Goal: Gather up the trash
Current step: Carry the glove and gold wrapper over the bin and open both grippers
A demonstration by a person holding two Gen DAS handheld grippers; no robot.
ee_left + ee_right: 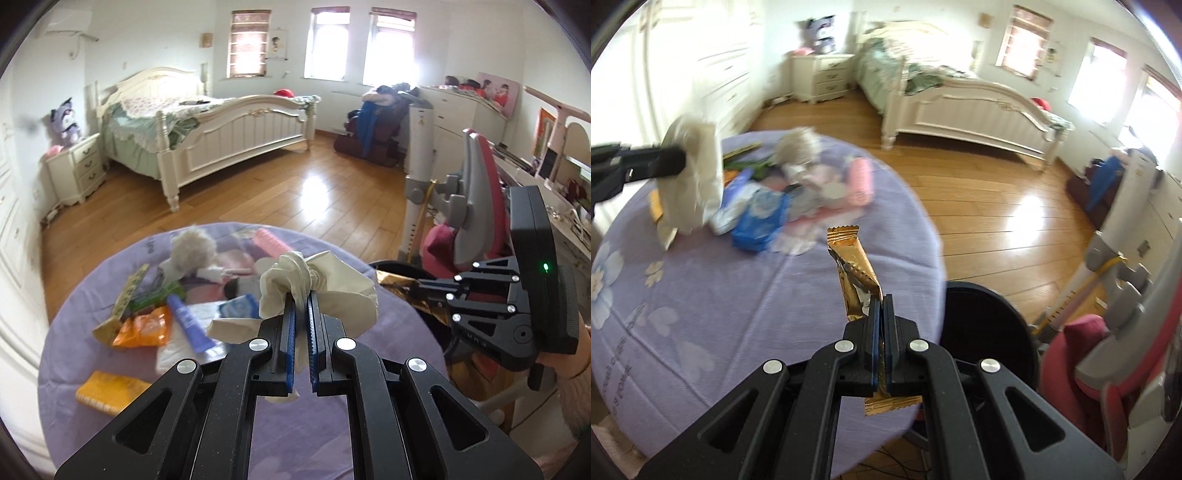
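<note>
Left of the left gripper (300,295), most of the litter is uncollected on the purple table (332,424): an orange packet (146,328), a blue tube (188,325), a yellow block (107,391). That gripper is clamped on a crumpled cream bag (325,288), lifted clear of the cloth. To its right, the right gripper (882,306) is closed on a gold wrapper (855,273), with the black bin (986,325) just beside and below it; whether the bin holds anything is unclear, since its inside is dark. Both pieces seem ready for dropping.
</note>
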